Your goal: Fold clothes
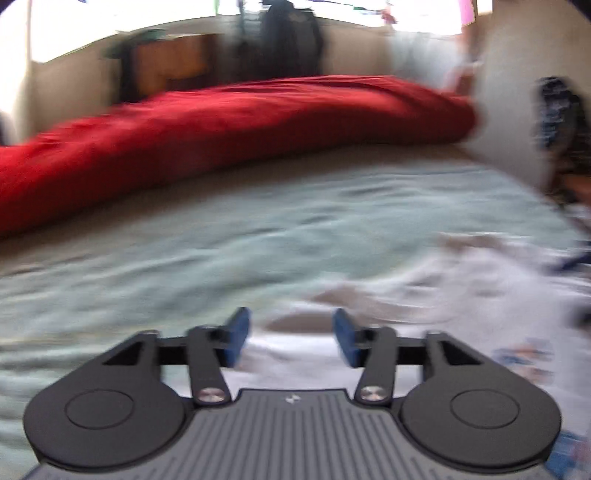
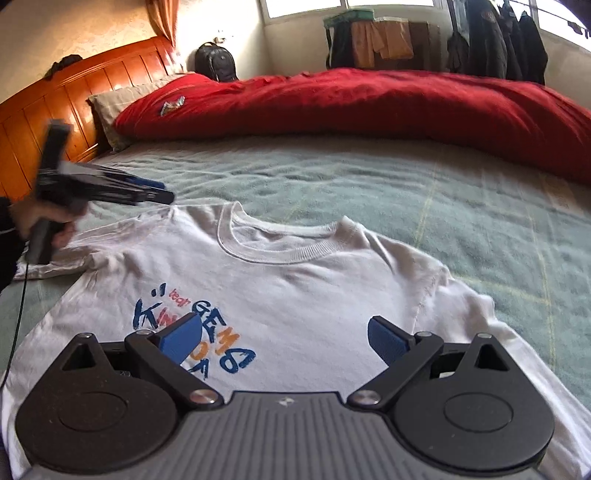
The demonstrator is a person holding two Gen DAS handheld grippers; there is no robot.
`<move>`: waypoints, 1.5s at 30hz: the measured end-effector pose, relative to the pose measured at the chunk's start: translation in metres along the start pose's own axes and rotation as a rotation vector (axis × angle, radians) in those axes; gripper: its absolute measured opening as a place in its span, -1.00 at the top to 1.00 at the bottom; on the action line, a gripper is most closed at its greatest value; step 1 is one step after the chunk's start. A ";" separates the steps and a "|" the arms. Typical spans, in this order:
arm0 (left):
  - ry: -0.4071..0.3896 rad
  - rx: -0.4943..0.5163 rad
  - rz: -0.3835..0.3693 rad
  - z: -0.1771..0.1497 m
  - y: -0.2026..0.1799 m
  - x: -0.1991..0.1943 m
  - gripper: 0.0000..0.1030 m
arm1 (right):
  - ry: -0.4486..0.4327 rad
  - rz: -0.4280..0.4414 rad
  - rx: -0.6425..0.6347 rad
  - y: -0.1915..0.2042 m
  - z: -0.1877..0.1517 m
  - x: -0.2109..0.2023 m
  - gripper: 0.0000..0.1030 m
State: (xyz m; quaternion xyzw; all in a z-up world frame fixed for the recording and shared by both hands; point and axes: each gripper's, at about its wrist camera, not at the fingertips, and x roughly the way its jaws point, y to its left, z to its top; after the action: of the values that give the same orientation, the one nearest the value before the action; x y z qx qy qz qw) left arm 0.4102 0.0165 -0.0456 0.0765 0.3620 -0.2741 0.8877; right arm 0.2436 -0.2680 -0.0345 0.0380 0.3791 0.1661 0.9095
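Daylight pours in from the windows beyond the far edge of the bed, and the panes blow out to pure white. The left wrist view is heavily motion-blurred: the long red quilted duvet and the pale green bedsheet smear sideways. The right wrist view is sharp, apart from the blurred left tongs. Both views curve strongly toward dark corners.

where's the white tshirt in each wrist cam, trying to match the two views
Left wrist: white t-shirt blurred, lower right, running under the open left gripper.
Right wrist: spread flat across the lower centre, collar up, under the open right gripper.
Shared landmark: red duvet across the far side of the bed.
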 end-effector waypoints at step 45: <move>0.018 0.258 0.128 -0.178 -0.156 -0.167 -0.40 | 0.049 -0.162 -0.176 0.148 -0.144 -0.077 -1.00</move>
State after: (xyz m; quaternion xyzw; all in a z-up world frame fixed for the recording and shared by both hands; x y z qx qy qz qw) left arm 0.1205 0.0170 -0.0505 0.2152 0.3263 -0.2606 0.8828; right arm 0.0517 -0.1617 -0.0558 -0.0768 0.3869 0.1255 0.9103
